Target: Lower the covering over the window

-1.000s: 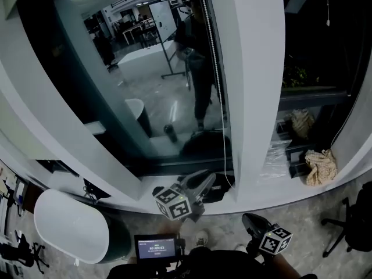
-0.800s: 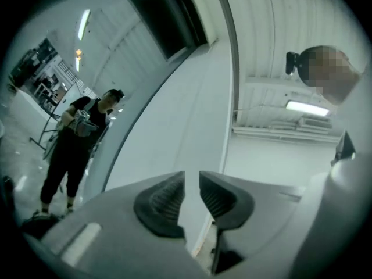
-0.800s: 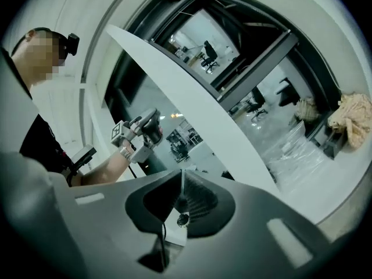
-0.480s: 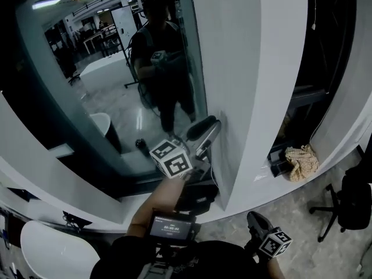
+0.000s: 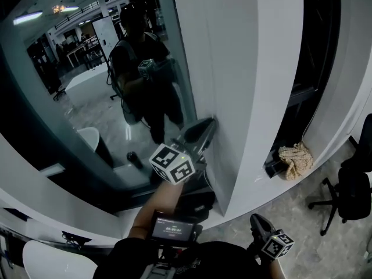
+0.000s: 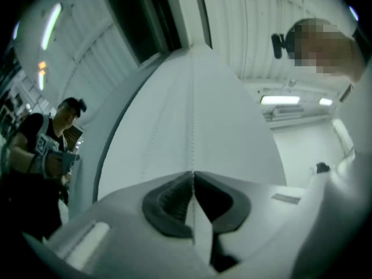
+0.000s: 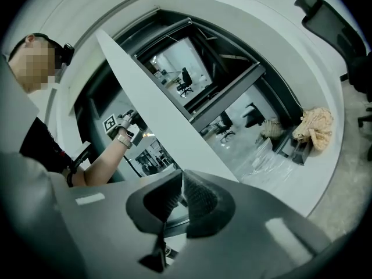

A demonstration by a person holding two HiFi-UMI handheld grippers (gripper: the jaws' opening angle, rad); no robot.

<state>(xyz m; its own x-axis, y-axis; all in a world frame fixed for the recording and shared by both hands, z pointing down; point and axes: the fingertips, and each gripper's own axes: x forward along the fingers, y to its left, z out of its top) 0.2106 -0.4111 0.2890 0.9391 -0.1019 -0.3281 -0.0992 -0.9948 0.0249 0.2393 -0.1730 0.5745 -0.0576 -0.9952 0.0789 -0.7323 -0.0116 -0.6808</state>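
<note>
A tall window (image 5: 87,97) reflects the person and the room; no covering shows on the glass. A thin bead cord (image 6: 192,127) hangs down the edge of the white pillar (image 5: 244,68). My left gripper (image 5: 207,125), with its marker cube, is raised to that edge. In the left gripper view its jaws (image 6: 193,176) have just been closing and are shut on the cord, which runs straight up from between the pads. My right gripper (image 5: 257,222) hangs low at the bottom right, away from the window. Its jaws (image 7: 180,176) are shut with nothing between them.
A crumpled beige cloth (image 5: 293,154) and a dark box (image 5: 272,167) lie on the sill right of the pillar. An office chair (image 5: 349,185) stands at the far right, and a white rounded table (image 5: 52,263) at the bottom left.
My left gripper rose from the sill up to the pillar's edge, stood open at the cord half a second ago, and is now shut on it. The right gripper barely shifted.
</note>
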